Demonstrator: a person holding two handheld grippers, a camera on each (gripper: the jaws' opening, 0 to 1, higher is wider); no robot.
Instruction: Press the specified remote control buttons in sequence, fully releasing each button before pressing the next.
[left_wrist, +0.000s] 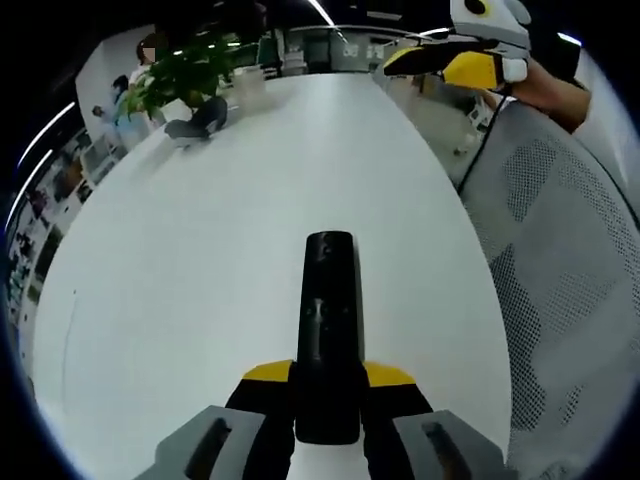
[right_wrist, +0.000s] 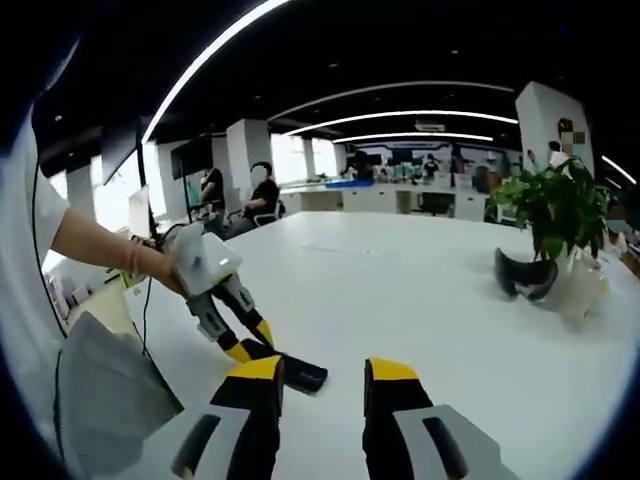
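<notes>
A black remote control (left_wrist: 328, 330) lies lengthwise on the white table (left_wrist: 180, 260), its near end clamped between the yellow-tipped jaws of my left gripper (left_wrist: 328, 375). In the right gripper view that remote (right_wrist: 297, 373) pokes out of the left gripper (right_wrist: 245, 348), which a hand holds tilted down at the table's near edge. My right gripper (right_wrist: 323, 372) stands open with nothing between its fingers, off the remote and nearer than it. The same right gripper (left_wrist: 445, 62) hangs at the upper right in the left gripper view, far from the remote.
A potted plant (left_wrist: 185, 70) (right_wrist: 560, 210) and a dark curved object (left_wrist: 195, 122) (right_wrist: 525, 275) stand at the table's far end. A grey mesh chair (left_wrist: 560, 250) sits by the table edge. People sit at desks in the background.
</notes>
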